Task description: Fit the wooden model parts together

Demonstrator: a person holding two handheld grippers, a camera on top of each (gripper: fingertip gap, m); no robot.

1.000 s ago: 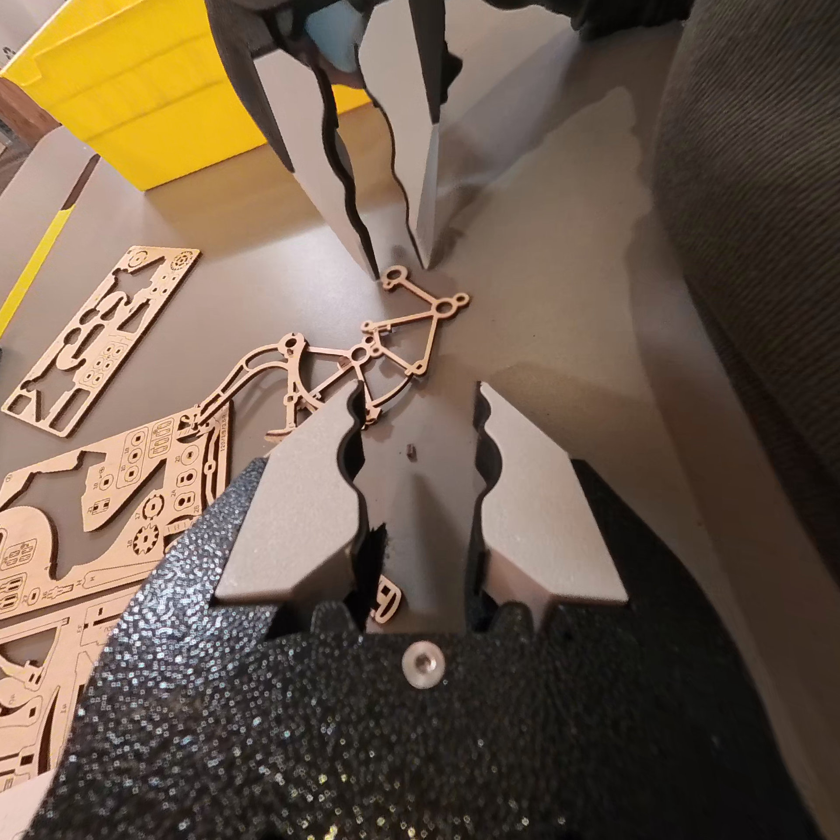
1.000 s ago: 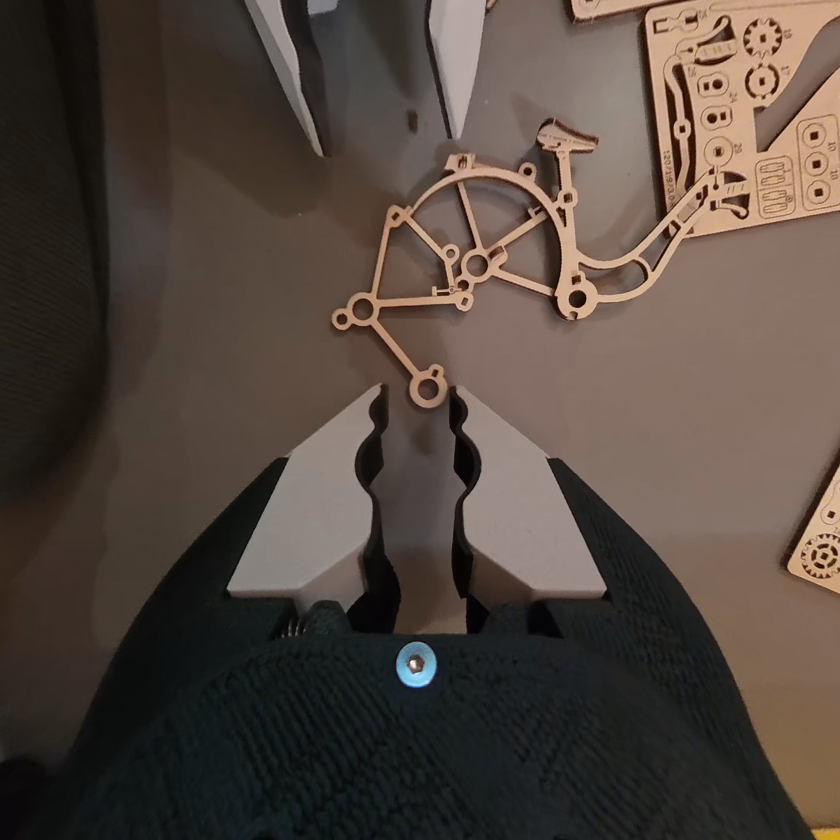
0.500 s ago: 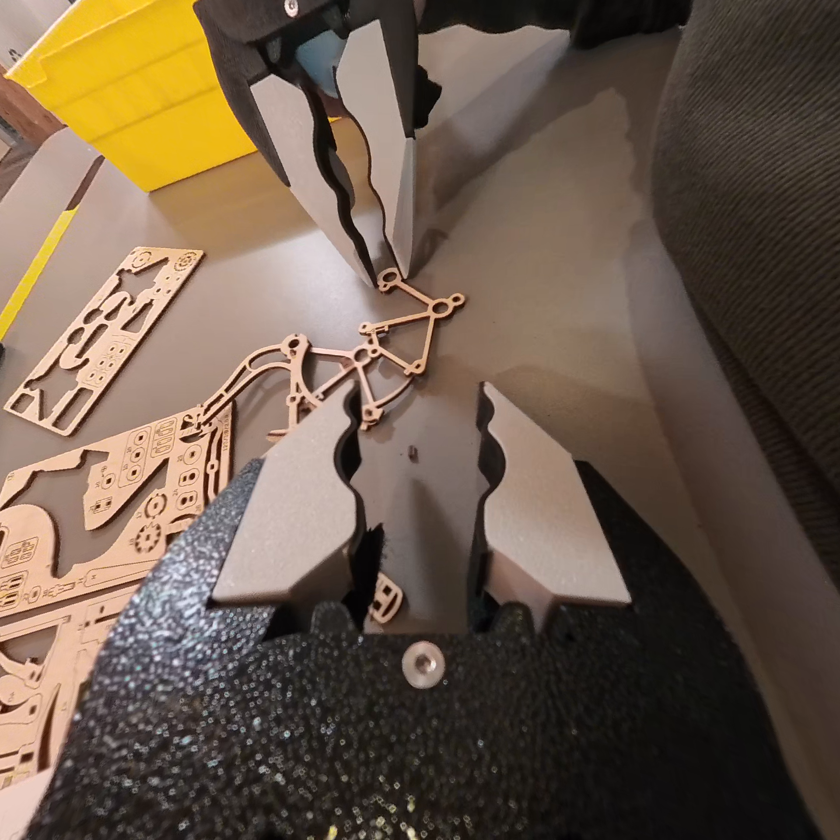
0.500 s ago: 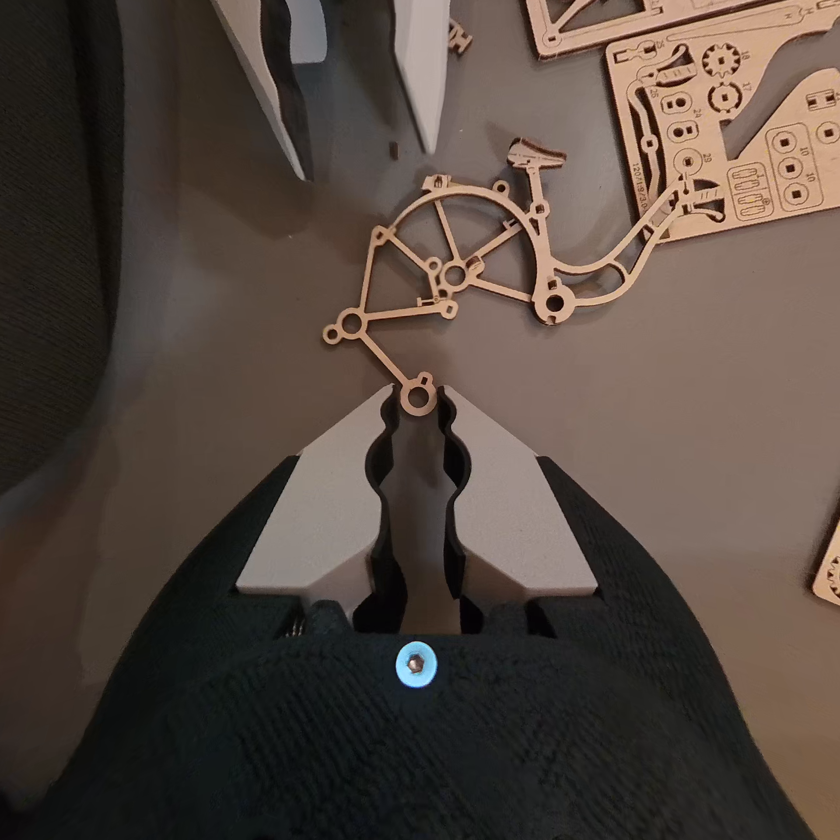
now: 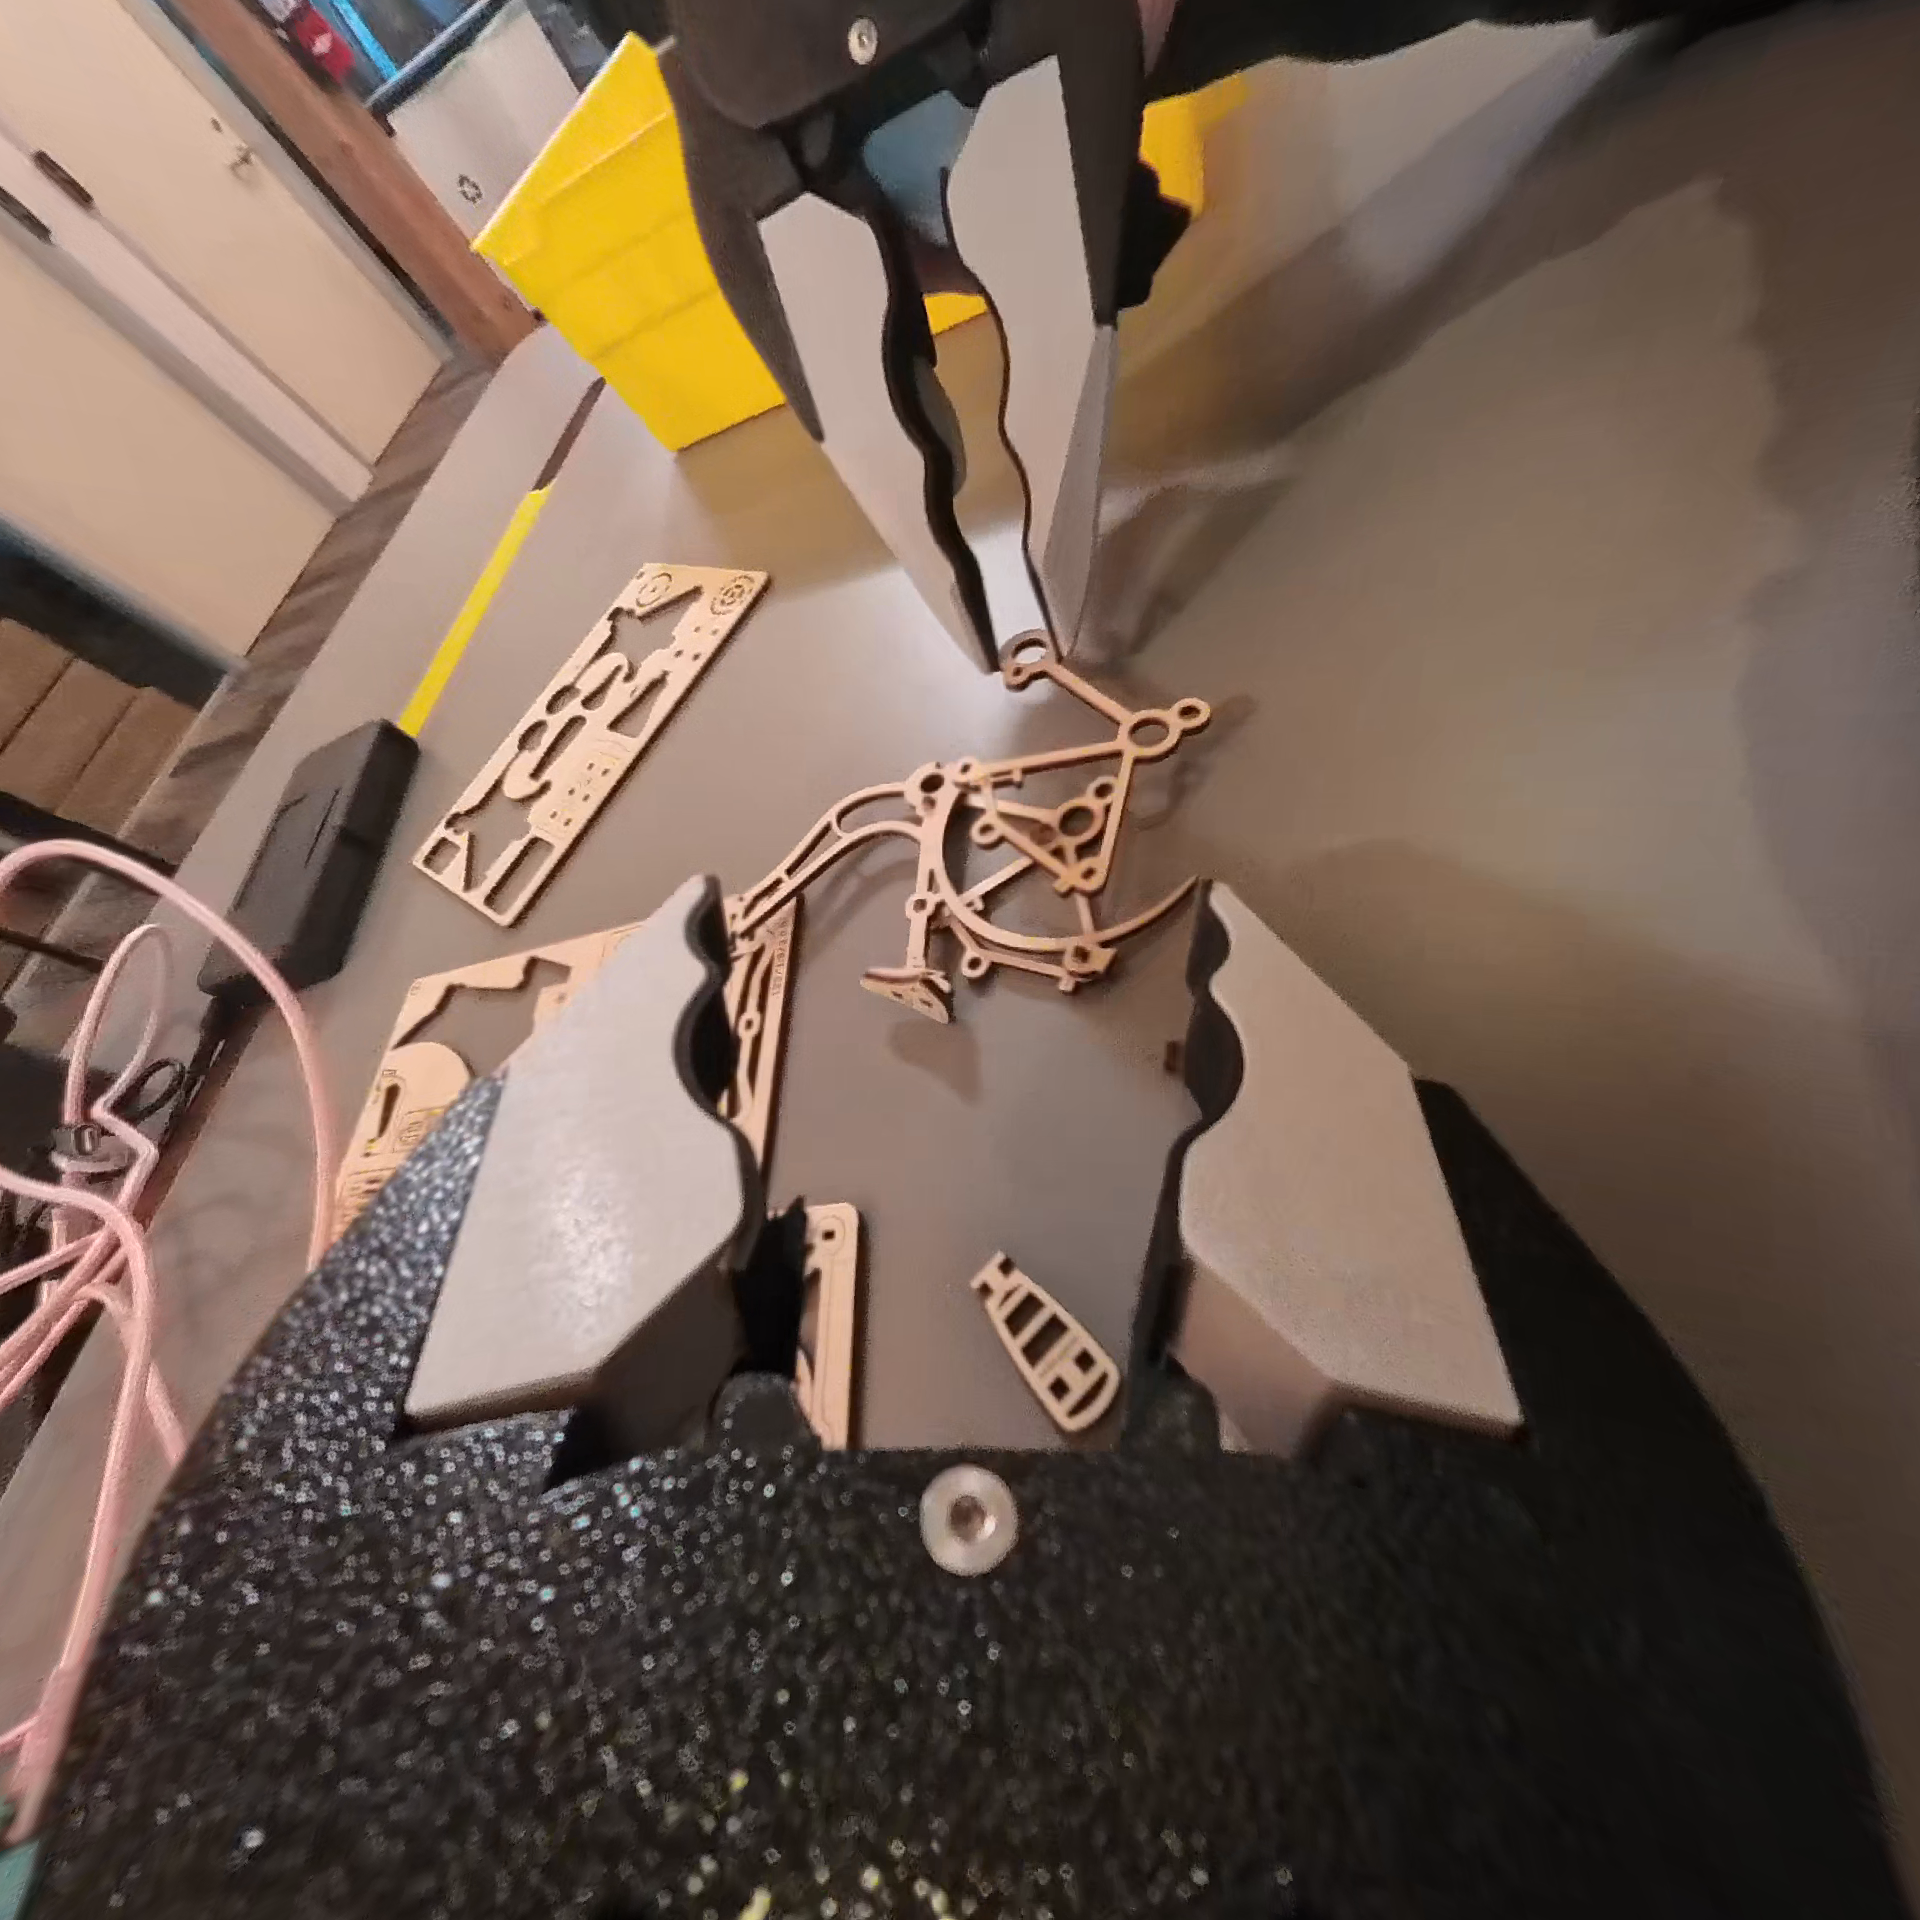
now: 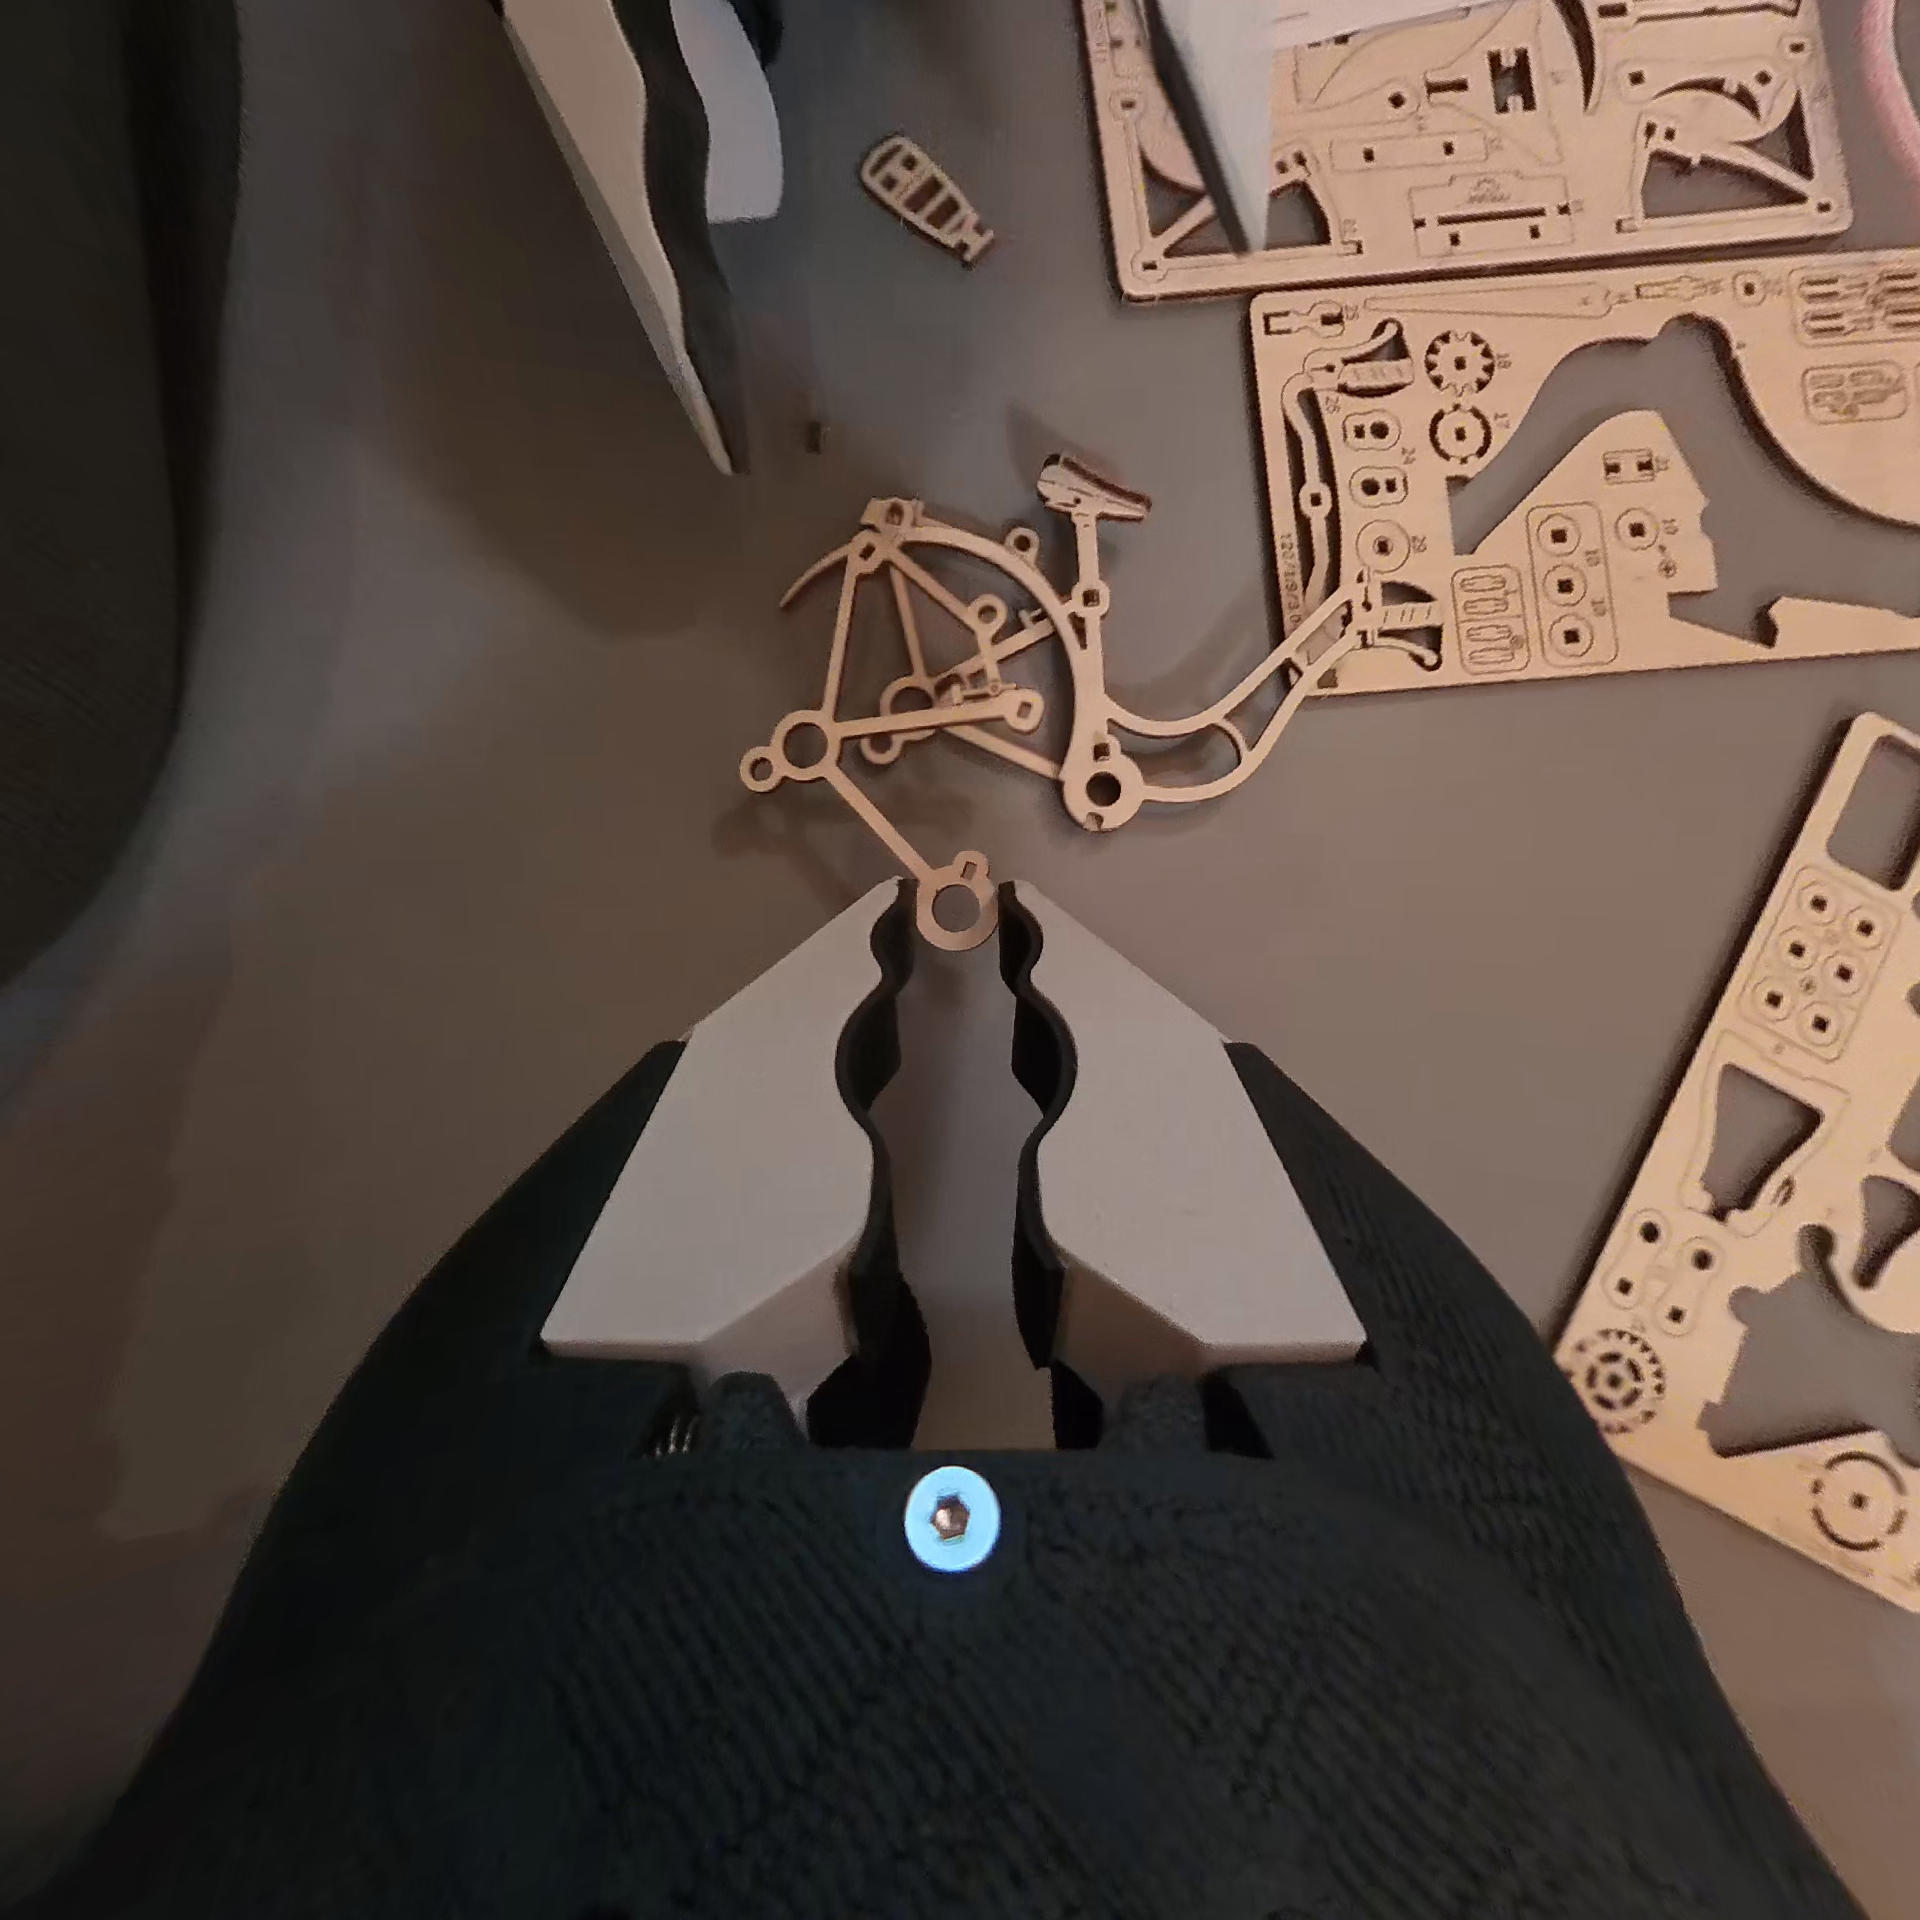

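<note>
A thin wooden bicycle-frame part [image 6: 878,826] lies on the grey table. My right gripper [image 6: 951,902] is shut on the small ring at the frame's near end. That end looks raised a little, while the seat end rests on the table. In the left wrist view the right gripper [image 5: 1023,652] comes down from above onto the frame [image 5: 1070,821]. My left gripper [image 5: 956,899] is wide open and empty, held above the table short of the frame. A small loose slotted wooden piece [image 5: 1047,1343] lies under it, also seen in the right wrist view [image 6: 925,197].
Several laser-cut wooden sheets [image 6: 1558,582] [image 6: 1766,1195] [image 5: 582,748] lie beside the frame. A yellow bin [image 5: 623,260] stands at the table's far end. A black box [image 5: 322,831] and a pink cable [image 5: 301,1039] are at the table's edge. Dark upholstery [image 6: 94,416] borders the table.
My right gripper moved onto the frame's end ring, shut on it and tipped that end up. My left gripper drew back and opened wider, uncovering the small loose piece.
</note>
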